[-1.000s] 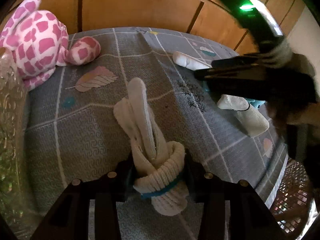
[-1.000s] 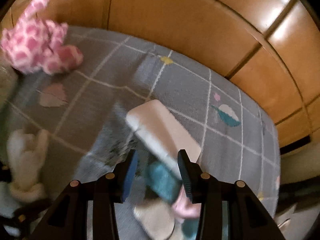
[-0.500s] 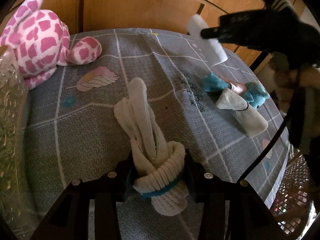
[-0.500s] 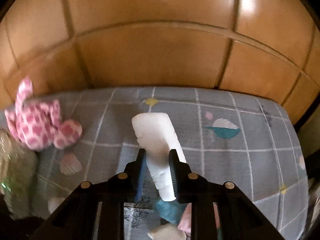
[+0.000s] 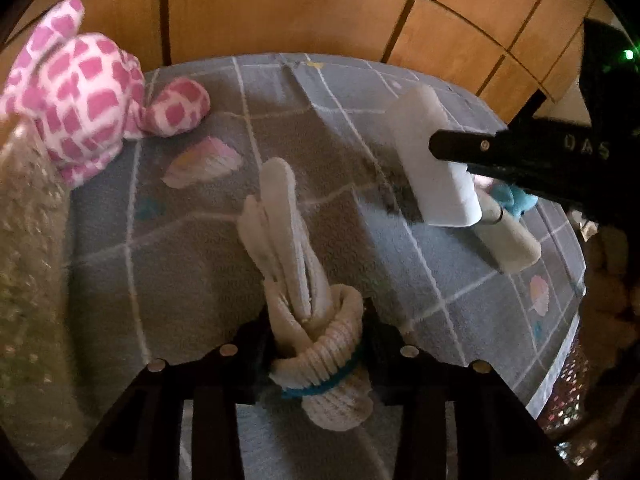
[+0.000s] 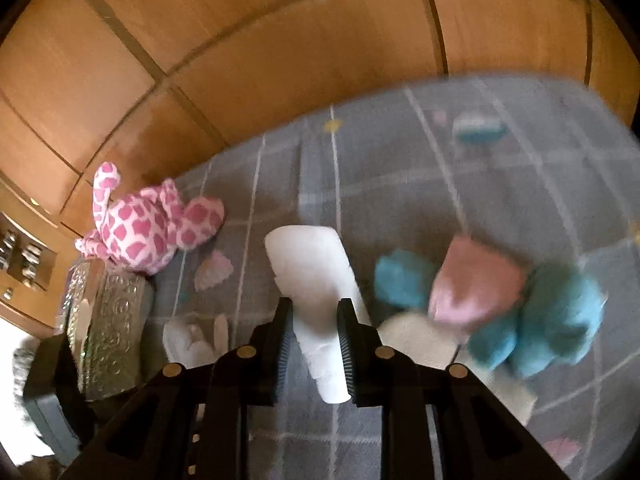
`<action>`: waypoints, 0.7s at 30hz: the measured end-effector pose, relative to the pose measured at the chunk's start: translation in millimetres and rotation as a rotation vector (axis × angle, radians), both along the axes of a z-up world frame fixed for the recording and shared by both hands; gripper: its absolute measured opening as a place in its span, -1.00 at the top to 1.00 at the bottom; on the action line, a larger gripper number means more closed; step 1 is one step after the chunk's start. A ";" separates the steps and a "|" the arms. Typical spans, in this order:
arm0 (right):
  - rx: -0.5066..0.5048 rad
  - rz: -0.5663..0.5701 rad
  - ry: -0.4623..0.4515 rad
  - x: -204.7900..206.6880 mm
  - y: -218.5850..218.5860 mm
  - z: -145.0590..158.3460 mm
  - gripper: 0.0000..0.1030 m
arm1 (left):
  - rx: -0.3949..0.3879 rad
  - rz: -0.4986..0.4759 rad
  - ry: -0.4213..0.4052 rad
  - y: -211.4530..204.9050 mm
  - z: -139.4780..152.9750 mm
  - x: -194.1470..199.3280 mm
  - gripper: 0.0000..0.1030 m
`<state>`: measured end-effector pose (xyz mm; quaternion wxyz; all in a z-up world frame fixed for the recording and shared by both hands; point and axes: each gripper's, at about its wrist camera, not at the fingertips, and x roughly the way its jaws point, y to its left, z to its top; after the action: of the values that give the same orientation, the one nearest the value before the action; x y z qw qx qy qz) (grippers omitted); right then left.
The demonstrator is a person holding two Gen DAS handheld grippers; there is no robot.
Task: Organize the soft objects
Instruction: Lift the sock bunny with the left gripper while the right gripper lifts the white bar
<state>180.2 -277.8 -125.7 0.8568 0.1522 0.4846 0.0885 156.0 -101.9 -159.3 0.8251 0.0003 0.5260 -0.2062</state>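
Observation:
A knotted cream sock bundle (image 5: 296, 264) with a blue band lies on the grey checked cover (image 5: 180, 260). My left gripper (image 5: 316, 332) grips its knotted end, the jaws still closing and the pads pressing into the knit. My right gripper (image 6: 314, 336) is shut on a white soft block (image 6: 312, 264) and holds it tilted above the cover. In the left wrist view the block (image 5: 432, 160) hangs at the right from a black finger (image 5: 472, 146). The sock bundle (image 6: 196, 340) shows faintly at the lower left of the right wrist view.
A pink-and-white plush (image 5: 80, 96) (image 6: 148, 232) sits at the far left by an embossed silvery box (image 6: 108, 320). A blue-and-pink plush (image 6: 500, 308) and a cream sock (image 5: 508, 240) lie at the right. Wooden panels (image 5: 280, 12) close off the back.
The right gripper closed on the white block, lifted it off the cover and rolled, now holding it nearer the sock bundle. The left gripper stayed on the sock bundle.

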 end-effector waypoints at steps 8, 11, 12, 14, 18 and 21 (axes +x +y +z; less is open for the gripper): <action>-0.105 0.002 -0.008 1.4 8.6 -4.2 0.60 | -0.003 0.010 -0.078 -5.9 55.6 27.9 0.25; -0.135 0.006 -0.013 0.5 9.5 -4.6 0.60 | 0.019 0.009 -0.112 -10.3 75.1 49.9 0.25; -0.148 0.009 -0.017 -0.1 9.5 -3.9 0.60 | 0.024 0.014 -0.123 -10.7 82.6 59.3 0.25; -0.159 0.014 -0.021 -0.6 9.1 -3.0 0.60 | 0.031 0.026 -0.137 -8.5 91.7 73.0 0.25; -0.193 0.019 -0.029 -2.1 11.1 -2.8 0.60 | 0.046 0.081 -0.172 13.5 111.8 101.8 0.25; -0.206 0.028 -0.033 -2.4 12.6 -2.5 0.61 | 0.037 0.161 -0.197 44.8 131.6 119.5 0.25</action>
<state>177.8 -265.3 -128.2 0.8745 0.0551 0.4790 0.0528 275.4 -57.1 -27.7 0.8866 -0.0066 0.4443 -0.1286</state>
